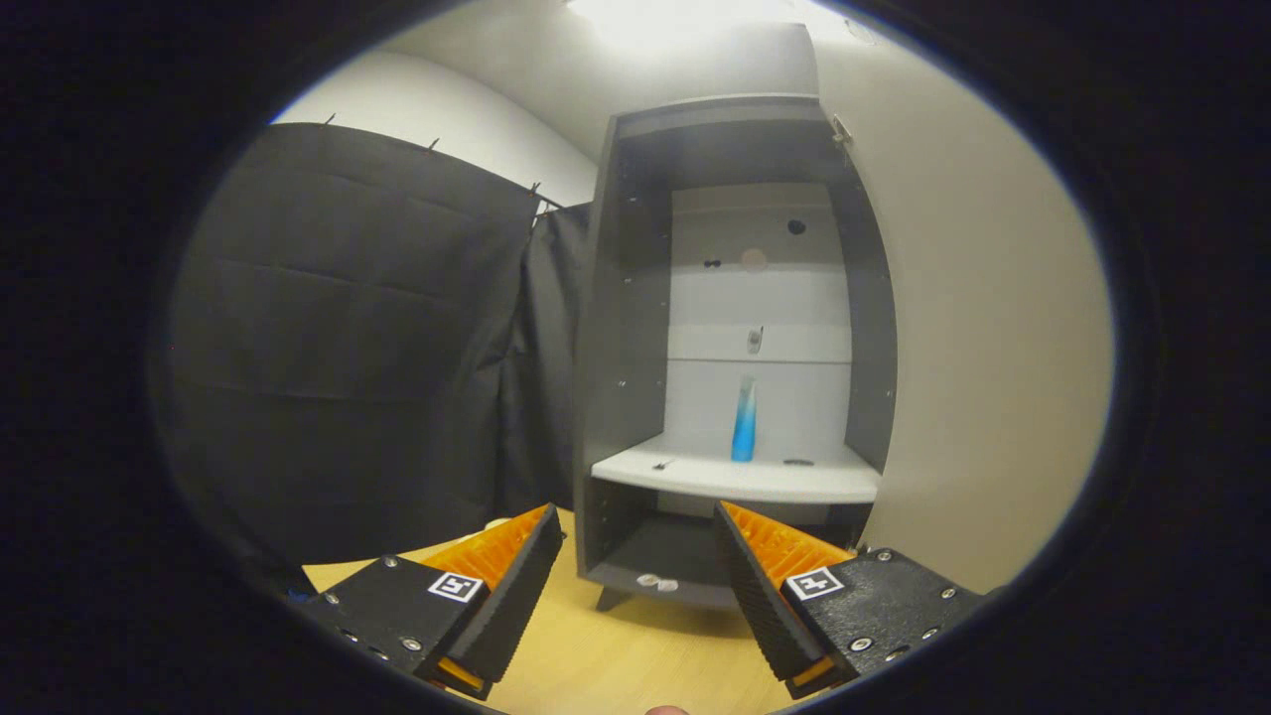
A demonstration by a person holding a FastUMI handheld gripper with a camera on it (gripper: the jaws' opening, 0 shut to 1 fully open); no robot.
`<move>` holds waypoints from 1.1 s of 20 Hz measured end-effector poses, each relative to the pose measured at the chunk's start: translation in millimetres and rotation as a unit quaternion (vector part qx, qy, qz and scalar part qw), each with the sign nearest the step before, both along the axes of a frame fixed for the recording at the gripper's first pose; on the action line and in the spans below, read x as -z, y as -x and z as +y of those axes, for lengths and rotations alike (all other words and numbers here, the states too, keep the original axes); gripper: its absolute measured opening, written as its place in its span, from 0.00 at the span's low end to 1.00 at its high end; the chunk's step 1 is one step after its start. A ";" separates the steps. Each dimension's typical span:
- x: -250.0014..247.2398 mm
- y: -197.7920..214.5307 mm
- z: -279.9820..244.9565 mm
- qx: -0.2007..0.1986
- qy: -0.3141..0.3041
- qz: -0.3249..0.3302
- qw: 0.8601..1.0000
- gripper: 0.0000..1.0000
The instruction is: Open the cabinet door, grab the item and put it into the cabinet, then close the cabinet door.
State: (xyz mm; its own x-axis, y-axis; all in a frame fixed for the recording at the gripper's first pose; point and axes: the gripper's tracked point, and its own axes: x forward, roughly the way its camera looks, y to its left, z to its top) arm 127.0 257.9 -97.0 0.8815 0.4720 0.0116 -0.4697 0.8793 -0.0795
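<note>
A tall grey cabinet [635, 328] stands on the wooden table straight ahead with its inside showing. Its door [983, 348] is swung wide to the right, its pale inner face turned towards me. A slim blue bottle [744, 420] stands upright on the white shelf [735, 479] inside, near the back panel. My gripper [638, 541] is open, held back from the cabinet front, with nothing between its fingers. Both fingers sit low, below shelf height, over the table.
The wooden table [616, 655] runs under the fingers up to the cabinet's feet. Black cloth [348, 357] hangs as a wall on the left. A lower compartment [665, 556] under the shelf holds small pale bits at its front lip.
</note>
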 end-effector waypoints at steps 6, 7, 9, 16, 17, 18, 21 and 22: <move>83.2 99.8 -26.1 -0.059 -0.005 0.064 0.996 0.95; 89.2 109.0 -33.4 -0.061 -0.012 0.067 0.996 0.95; 92.5 126.3 -46.1 -0.065 -0.024 0.076 0.995 0.95; 45.5 145.8 -127.2 0.001 -0.005 0.011 1.000 0.95; 35.4 145.3 -139.9 0.011 -0.004 0.001 1.000 0.95; 24.3 144.4 -155.3 0.027 -0.002 -0.012 1.000 0.95; -22.3 151.8 -187.6 0.047 -0.024 -0.047 0.997 0.94; -34.8 150.3 -202.3 0.068 -0.032 -0.053 0.996 0.93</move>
